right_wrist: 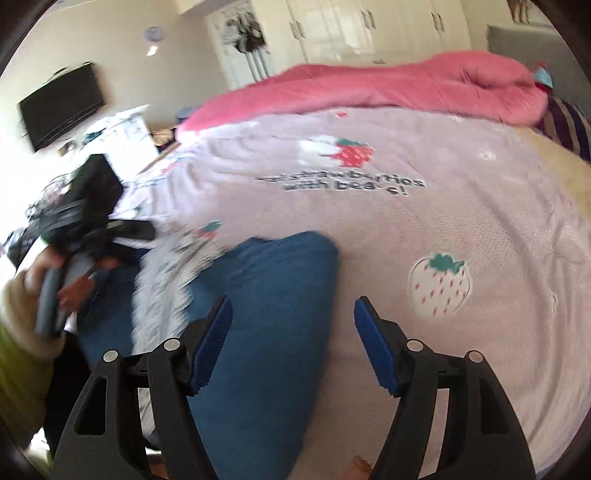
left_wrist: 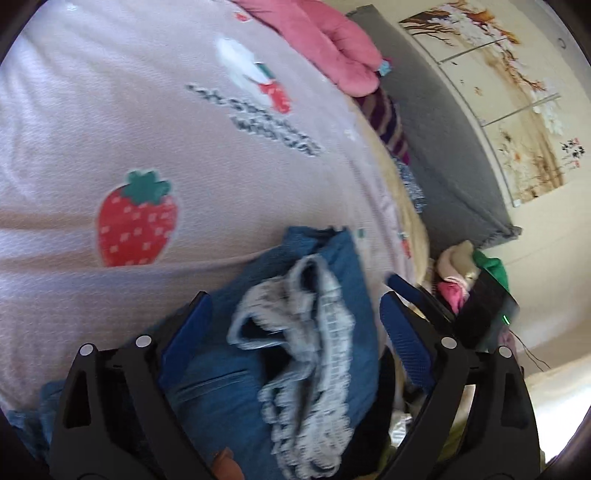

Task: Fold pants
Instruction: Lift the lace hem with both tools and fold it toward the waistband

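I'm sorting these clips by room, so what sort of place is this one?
Most likely a home bedroom: a bed with a strawberry-print bedspread and a pink quilt, white wardrobe doors behind it, and a wall-mounted TV.

Pale lilac bedspread with strawberry prints and dark lettering [right_wrist: 461, 206] spread across bed. Rumpled pink quilt [right_wrist: 388, 88] along far edge, touching bedspread. Purple-striped cloth [left_wrist: 384, 122] just beside quilt end. Grey padded headboard [left_wrist: 443, 147] behind. Floral painted wall panel [left_wrist: 498, 99] beyond headboard. Black wall-mounted television [right_wrist: 61, 105] at left. White wardrobe doors [right_wrist: 369, 26] at back wall. All somewhat blurred.
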`<state>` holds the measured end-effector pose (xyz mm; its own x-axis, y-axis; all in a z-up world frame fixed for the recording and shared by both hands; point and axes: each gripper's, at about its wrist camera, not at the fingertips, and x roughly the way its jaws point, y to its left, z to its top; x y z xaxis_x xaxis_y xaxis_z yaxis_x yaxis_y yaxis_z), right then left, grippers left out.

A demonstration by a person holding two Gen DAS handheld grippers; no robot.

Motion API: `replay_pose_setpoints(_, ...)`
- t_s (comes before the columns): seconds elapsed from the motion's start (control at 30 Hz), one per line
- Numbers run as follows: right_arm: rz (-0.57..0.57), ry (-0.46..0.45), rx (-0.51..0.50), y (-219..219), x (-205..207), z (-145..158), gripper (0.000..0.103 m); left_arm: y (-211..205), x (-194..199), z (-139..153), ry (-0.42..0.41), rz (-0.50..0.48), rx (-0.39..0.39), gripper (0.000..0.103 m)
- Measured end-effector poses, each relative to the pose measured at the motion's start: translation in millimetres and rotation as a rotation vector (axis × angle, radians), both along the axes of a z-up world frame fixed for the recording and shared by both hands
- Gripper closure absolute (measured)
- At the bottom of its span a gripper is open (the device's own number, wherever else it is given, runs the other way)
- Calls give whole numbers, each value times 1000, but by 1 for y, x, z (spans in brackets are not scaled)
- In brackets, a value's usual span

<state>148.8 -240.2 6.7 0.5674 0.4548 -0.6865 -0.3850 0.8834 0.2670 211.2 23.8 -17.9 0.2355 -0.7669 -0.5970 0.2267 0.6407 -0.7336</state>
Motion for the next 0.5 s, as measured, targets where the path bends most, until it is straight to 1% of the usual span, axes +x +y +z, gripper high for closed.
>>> replay_pose_setpoints(0.03,-2,4,4,0,8,-2,36,-4,1,1,0,-1,15,28)
replay_pose_setpoints(0.07,13,14,3,4,16,-3,36,-8,1,0,1,-2,30,40)
replay_pose_setpoints(0.1,22,25,-16,9,26,-5,36,-13,2,-1,5,-11,49,47)
replay_pose_setpoints(0.17,28,51,-45,20,41,-10,36,-19,3,-5,8,-18,85,78)
replay_pose_setpoints(0.23,45,109,-50,26,57,-21,37,-24,3,-8,6,-34,72,92)
replay_pose_setpoints(0.27,67,155,-51,28,64,-29,46,-27,3,-6,-5,-39,73,92)
replay_pose_setpoints(0.3,78,184,-22,28,65,-33,85,-30,3,-3,-22,-41,77,92)
replay_pose_setpoints(0.33,82,188,2,27,63,-34,91,-31,3,2,-47,-43,72,92)
replay_pose_setpoints(0.37,83,174,14,24,64,-32,91,-34,2,8,-80,-50,60,92)
replay_pose_setpoints(0.4,77,139,18,18,61,-27,91,-36,1,17,-132,-57,53,92)
replay_pose_setpoints(0.47,51,115,47,9,60,-21,91,-42,1,26,-210,-71,89,92)
replay_pose_setpoints(0.5,34,113,43,7,62,-21,91,-45,3,24,-219,-77,125,92)
